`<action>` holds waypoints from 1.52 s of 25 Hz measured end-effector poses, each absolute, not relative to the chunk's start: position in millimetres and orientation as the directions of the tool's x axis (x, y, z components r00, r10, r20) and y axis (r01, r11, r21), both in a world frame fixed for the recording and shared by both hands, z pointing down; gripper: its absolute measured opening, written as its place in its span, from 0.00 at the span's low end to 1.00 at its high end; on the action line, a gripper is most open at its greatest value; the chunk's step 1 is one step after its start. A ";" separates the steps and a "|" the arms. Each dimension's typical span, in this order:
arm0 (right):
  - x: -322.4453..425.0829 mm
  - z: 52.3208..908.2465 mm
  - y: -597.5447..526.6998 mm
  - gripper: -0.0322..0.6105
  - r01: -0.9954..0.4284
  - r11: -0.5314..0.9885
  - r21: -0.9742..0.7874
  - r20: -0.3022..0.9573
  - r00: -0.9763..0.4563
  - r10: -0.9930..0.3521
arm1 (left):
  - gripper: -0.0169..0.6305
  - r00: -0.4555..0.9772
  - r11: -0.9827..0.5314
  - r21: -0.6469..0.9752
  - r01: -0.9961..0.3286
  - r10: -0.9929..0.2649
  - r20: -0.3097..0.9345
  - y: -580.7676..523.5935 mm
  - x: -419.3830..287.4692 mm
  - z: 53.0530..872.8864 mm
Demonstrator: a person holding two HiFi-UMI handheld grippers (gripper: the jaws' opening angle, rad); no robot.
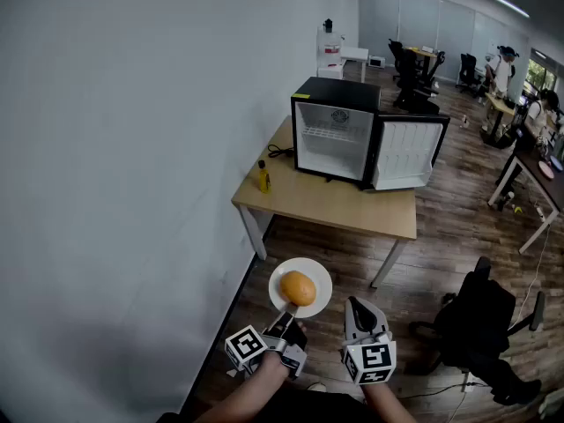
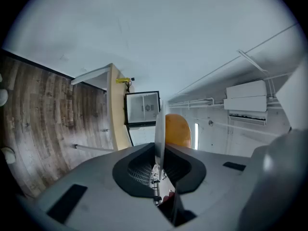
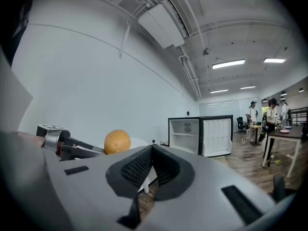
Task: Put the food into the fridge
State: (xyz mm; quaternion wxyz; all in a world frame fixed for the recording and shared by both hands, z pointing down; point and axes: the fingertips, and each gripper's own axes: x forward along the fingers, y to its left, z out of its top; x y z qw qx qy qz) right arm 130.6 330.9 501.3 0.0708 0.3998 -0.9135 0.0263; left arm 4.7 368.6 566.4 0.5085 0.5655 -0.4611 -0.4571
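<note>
An orange [image 1: 298, 288] lies on a white plate [image 1: 315, 273], held out level over the wooden floor. My left gripper [image 1: 287, 312] is shut on the plate's near rim. In the left gripper view the plate [image 2: 160, 124] runs edge-on between the jaws of the left gripper [image 2: 159, 159], with the orange [image 2: 177, 131] beside it. My right gripper [image 1: 357, 305] hovers just right of the plate, shut and empty. Its own view shows the right gripper [image 3: 152, 150] with jaws together and the orange [image 3: 117, 141] to the left. The black mini fridge [image 1: 337, 130] stands on a far table [image 1: 326, 203], door [image 1: 406, 152] swung open.
A yellow bottle [image 1: 263, 176] stands on the table left of the fridge. A white wall [image 1: 123, 148] runs along the left. A black office chair [image 1: 476, 324] sits at my right. Desks, chairs and people [image 1: 507, 64] fill the back of the room.
</note>
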 end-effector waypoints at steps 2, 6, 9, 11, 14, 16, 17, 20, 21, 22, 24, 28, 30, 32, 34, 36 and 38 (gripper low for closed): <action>135.2 500.1 327.5 0.14 -0.737 0.676 0.015 0.151 -0.667 -0.730 | 0.09 0.158 -0.033 0.997 -0.065 -0.987 -0.022 366.9 9.3 571.3; 148.2 499.5 324.3 0.14 -0.745 0.667 -0.001 0.145 -0.660 -0.737 | 0.09 0.156 -0.038 0.998 -0.059 -0.987 -0.028 363.8 18.3 574.1; 159.3 503.0 317.7 0.14 -0.760 0.650 -0.010 0.145 -0.644 -0.751 | 0.09 0.162 -0.047 0.998 -0.046 -0.986 -0.039 358.9 26.0 573.4; 163.7 508.5 315.0 0.14 -0.768 0.640 -0.020 0.155 -0.635 -0.757 | 0.09 0.170 -0.041 0.998 -0.047 -0.985 -0.033 358.9 29.3 576.2; 171.0 512.6 309.7 0.14 -0.775 0.631 -0.021 0.158 -0.626 -0.764 | 0.09 0.179 -0.031 0.998 -0.047 -0.984 -0.022 354.3 34.2 582.3; 173.6 514.2 303.7 0.14 -0.777 0.630 -0.014 0.160 -0.623 -0.765 | 0.09 0.182 -0.031 0.999 -0.043 -0.983 -0.022 346.8 35.4 585.1; 173.8 516.0 300.3 0.14 -0.776 0.631 -0.013 0.163 -0.624 -0.764 | 0.09 0.186 -0.034 0.999 -0.042 -0.982 -0.025 342.0 35.4 586.0; 174.9 524.0 288.7 0.14 -0.779 0.627 -0.022 0.169 -0.621 -0.765 | 0.09 0.211 -0.049 0.998 -0.047 -0.977 -0.038 324.3 36.6 589.3; 175.9 526.8 284.4 0.14 -0.784 0.621 -0.024 0.172 -0.615 -0.769 | 0.09 0.219 -0.050 0.998 -0.045 -0.975 -0.039 318.3 37.9 590.6; 177.0 529.8 279.4 0.14 -0.790 0.612 -0.024 0.179 -0.606 -0.775 | 0.09 0.225 -0.049 0.998 -0.038 -0.974 -0.040 311.8 39.0 591.4; 178.2 535.2 265.9 0.14 -0.805 0.594 -0.013 0.196 -0.584 -0.788 | 0.09 0.230 -0.056 0.998 -0.019 -0.972 -0.050 295.4 40.0 591.2; 173.1 536.8 225.7 0.14 -0.815 0.580 -0.005 0.205 -0.569 -0.797 | 0.09 0.241 -0.045 0.999 -0.014 -0.970 -0.041 252.8 32.8 597.3; 168.9 536.9 201.8 0.14 -0.816 0.578 -0.019 0.203 -0.569 -0.797 | 0.09 0.245 -0.040 0.999 -0.006 -0.969 -0.037 228.4 28.4 599.1; 163.0 537.2 176.7 0.14 -0.815 0.579 -0.031 0.199 -0.572 -0.795 | 0.09 0.251 -0.043 0.999 0.002 -0.967 -0.042 202.7 24.1 597.9; 155.1 538.2 151.6 0.14 -0.814 0.579 -0.037 0.203 -0.573 -0.794 | 0.09 0.259 -0.042 0.999 0.005 -0.965 -0.042 178.1 18.2 596.1; 145.1 538.1 125.8 0.14 -0.814 0.580 -0.047 0.211 -0.575 -0.790 | 0.09 0.268 -0.040 0.999 0.003 -0.963 -0.039 154.2 9.7 593.4; 132.2 535.3 100.2 0.14 -0.812 0.581 -0.049 0.214 -0.577 -0.788 | 0.09 0.278 -0.042 0.999 -0.001 -0.960 -0.040 129.8 -0.7 590.7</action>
